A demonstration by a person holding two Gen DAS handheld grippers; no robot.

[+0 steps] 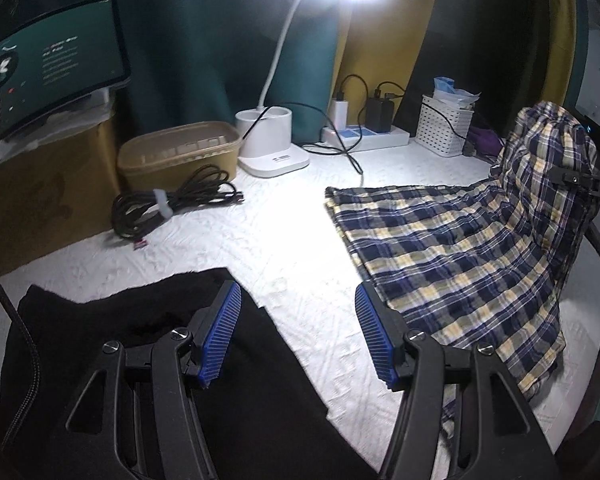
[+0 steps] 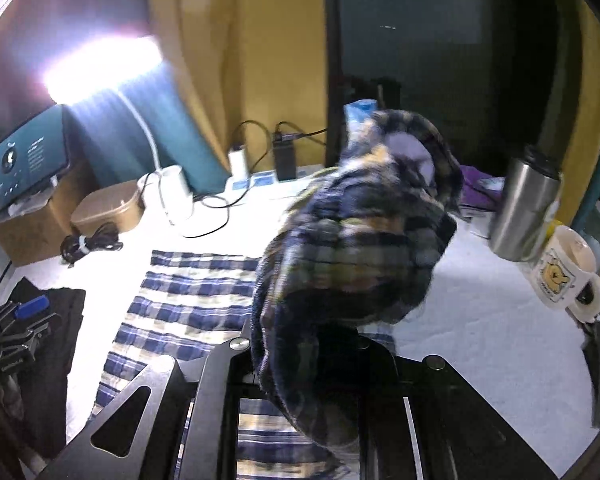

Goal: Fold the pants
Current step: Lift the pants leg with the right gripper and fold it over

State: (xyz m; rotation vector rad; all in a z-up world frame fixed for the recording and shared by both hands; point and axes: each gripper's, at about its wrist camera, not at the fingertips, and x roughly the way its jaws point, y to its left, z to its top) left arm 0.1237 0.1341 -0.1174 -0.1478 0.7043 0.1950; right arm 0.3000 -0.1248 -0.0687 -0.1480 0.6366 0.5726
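Tongs on the right [image 2: 332,340] are buried in plaid pants [image 1: 452,248]: a bunched end of the cloth is lifted up and fills the centre of the right wrist view, so they are evidently closed on it, though the blue pads are hidden. The rest of the pants lies flat on the white desk [image 1: 260,240], its long axis running from lower right toward the frame's middle in the left wrist view. The left tongs [image 1: 298,336] stand wide and empty at the bottom centre, over a black garment [image 1: 236,380], with the pants just to their right. By my judgement, the right hand carries the fold.
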